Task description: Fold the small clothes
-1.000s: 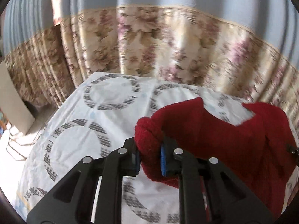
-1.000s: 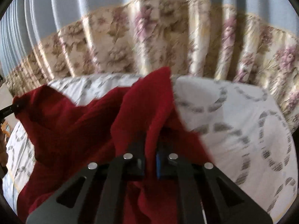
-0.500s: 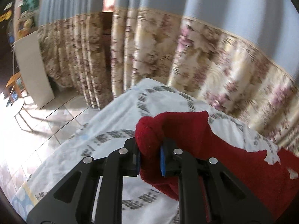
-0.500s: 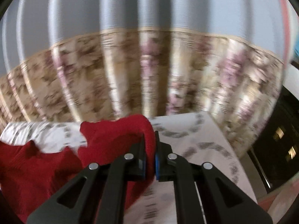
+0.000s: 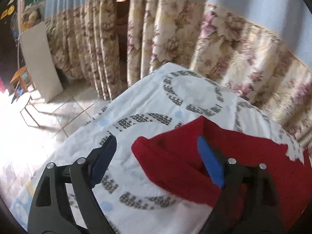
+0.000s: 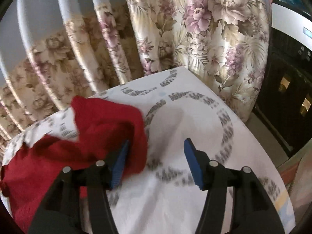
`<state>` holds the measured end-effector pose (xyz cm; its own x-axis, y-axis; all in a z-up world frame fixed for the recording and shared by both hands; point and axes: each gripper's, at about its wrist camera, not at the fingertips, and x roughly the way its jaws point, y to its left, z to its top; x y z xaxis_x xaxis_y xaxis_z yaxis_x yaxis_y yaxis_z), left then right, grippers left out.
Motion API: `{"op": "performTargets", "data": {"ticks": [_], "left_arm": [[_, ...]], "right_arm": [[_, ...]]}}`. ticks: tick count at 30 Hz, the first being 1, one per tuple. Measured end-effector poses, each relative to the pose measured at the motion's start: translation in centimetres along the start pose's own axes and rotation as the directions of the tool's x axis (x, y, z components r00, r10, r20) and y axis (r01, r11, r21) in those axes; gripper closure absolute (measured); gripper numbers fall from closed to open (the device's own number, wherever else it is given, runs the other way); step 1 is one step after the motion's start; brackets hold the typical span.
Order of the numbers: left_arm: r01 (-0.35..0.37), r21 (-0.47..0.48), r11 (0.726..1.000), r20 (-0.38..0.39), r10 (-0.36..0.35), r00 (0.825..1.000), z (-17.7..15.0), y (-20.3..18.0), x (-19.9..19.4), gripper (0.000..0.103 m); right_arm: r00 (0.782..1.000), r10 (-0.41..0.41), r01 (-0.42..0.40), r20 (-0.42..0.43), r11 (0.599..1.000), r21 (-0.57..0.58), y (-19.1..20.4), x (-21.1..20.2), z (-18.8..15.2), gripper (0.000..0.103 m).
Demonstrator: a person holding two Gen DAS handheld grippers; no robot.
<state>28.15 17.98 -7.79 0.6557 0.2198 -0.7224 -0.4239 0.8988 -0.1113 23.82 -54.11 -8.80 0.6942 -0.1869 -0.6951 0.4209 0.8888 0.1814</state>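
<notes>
The red garment point(image 5: 224, 156) lies spread on the white patterned sheet point(image 5: 148, 105), one corner between the left gripper point(image 5: 156, 156)'s jaws, which have just been opening and stand apart. The right gripper point(image 6: 156, 156) has just been opening too — cloth point(image 6: 93, 128) lies against its left pad only. Bare sheet reaches the bed's edges; floral curtains point(image 6: 204, 39) hang close behind. The garment's near part is cut off.

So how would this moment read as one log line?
step: release | left gripper: open | right gripper: open | red cloth: on sheet
</notes>
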Motion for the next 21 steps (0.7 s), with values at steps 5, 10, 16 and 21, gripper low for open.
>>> {"op": "performTargets", "data": {"ticks": [5, 10, 16, 21], "left_arm": [[0.061, 0.104, 0.993, 0.023, -0.063, 0.998, -2.7, -0.7, -4.8, 0.012], [0.111, 0.159, 0.981, 0.031, -0.117, 0.993, -9.0, 0.1, -9.9, 0.009], [0.124, 0.206, 0.971, 0.030, -0.133, 0.991, -16.7, 2.0, -14.8, 0.008], [0.155, 0.317, 0.936, 0.015, -0.168, 0.986, -22.9, 2.6, -18.6, 0.008]], "right_arm": [[0.994, 0.110, -0.109, 0.002, 0.989, -0.101, 1.8, -5.7, -4.3, 0.040], [0.989, 0.147, -0.138, 0.032, 0.973, -0.185, 2.9, -11.0, -9.0, 0.040], [0.984, 0.180, -0.172, 0.017, 0.960, -0.220, 2.6, -16.4, -14.7, 0.040], [0.986, 0.164, -0.165, -0.029, 0.946, -0.278, 1.7, -19.8, -19.7, 0.039]]}}
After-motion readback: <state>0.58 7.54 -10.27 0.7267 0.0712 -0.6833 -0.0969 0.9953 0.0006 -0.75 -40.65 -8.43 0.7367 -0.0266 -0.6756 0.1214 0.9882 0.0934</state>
